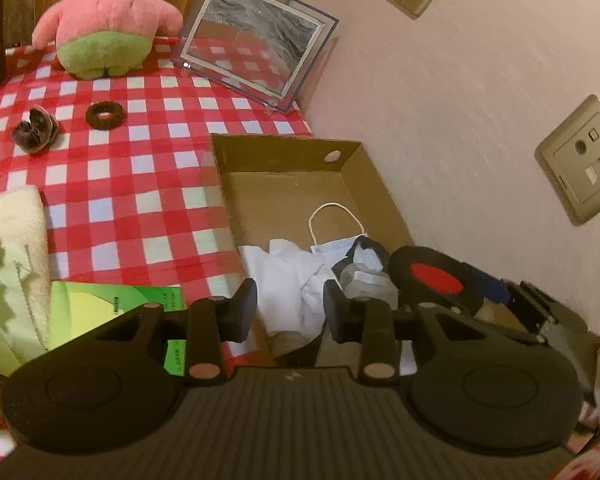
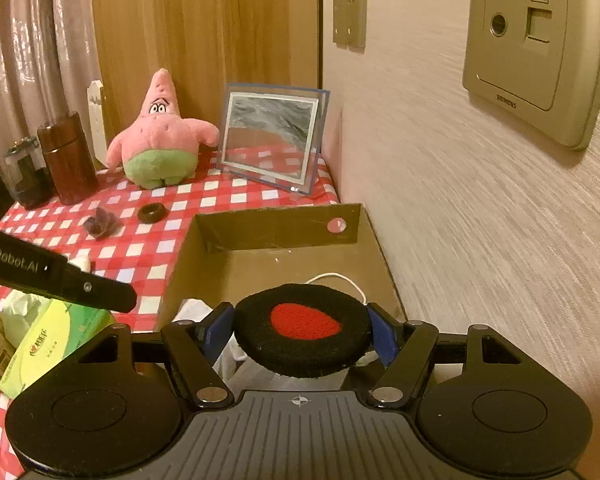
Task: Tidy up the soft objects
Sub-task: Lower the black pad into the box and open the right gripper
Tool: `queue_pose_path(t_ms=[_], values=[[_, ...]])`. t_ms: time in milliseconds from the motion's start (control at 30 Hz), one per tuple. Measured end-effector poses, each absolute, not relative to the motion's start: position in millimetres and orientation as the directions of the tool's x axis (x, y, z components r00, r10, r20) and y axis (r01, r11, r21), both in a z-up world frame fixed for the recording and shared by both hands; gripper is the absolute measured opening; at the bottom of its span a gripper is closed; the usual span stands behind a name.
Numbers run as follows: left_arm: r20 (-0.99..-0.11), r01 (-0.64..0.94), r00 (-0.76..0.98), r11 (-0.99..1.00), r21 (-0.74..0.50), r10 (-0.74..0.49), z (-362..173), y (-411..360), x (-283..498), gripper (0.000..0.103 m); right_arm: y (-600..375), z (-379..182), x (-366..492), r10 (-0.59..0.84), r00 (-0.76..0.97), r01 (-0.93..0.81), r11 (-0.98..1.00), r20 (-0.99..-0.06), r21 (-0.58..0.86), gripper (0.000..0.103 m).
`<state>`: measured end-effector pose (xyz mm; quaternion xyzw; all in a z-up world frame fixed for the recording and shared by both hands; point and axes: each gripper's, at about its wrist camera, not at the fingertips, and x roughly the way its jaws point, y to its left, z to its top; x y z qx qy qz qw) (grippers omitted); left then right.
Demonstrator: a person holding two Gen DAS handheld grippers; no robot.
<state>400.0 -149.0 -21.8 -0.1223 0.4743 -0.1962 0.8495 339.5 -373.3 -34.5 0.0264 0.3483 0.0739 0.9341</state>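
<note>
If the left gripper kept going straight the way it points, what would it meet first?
Probably the white cloth in the cardboard box: it lies straight ahead between the open fingers of the left gripper. How far off it is, the view does not settle.

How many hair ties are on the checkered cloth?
2: a dark ring-shaped hair tie in front of the plush toy, and a crumpled dark scrunchie just left of it. Others may be hidden.
</note>
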Motion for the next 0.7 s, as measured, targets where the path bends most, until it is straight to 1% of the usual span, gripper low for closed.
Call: queue_pose_path(t_ms=[133, 200, 233, 267, 700], values=[[-0.760, 0.217, 0.479, 0.898, -0.383, -0.440, -20.9, -144.5, 396.6, 0.031, -374.9, -34.7, 341.2, 0.178, 0.761, -0.117, 0.983, -0.623, 0.139, 0.071], [-0.762, 0.220, 0.482, 0.901, -0.373, -0.433, -19.9, -143.0, 395.1, 0.032, -376.4, -35.3, 343.1, 0.178, 0.756, -0.105, 0.983, -0.630, 0.151, 0.076], [-0.762, 0.223, 0.484, 0.903, -0.368, -0.430, -19.1, -142.4, 394.0, 0.033, -376.9, -35.1, 342.9, 0.169, 0.757, -0.095, 0.984, -0.631, 0.150, 0.082], [-0.761, 0.228, 0.486, 0.903, -0.364, -0.429, -18.2, -141.7, 392.9, 0.033, -377.1, -34.1, 341.6, 0.165, 0.760, -0.091, 0.985, -0.628, 0.148, 0.085], [-0.754, 0.254, 0.503, 0.906, -0.337, -0.422, -3.9, -131.3, 372.4, 0.037, -371.1, -24.0, 313.2, 0.162, 0.751, -0.110, 0.987, -0.640, 0.121, 0.086]])
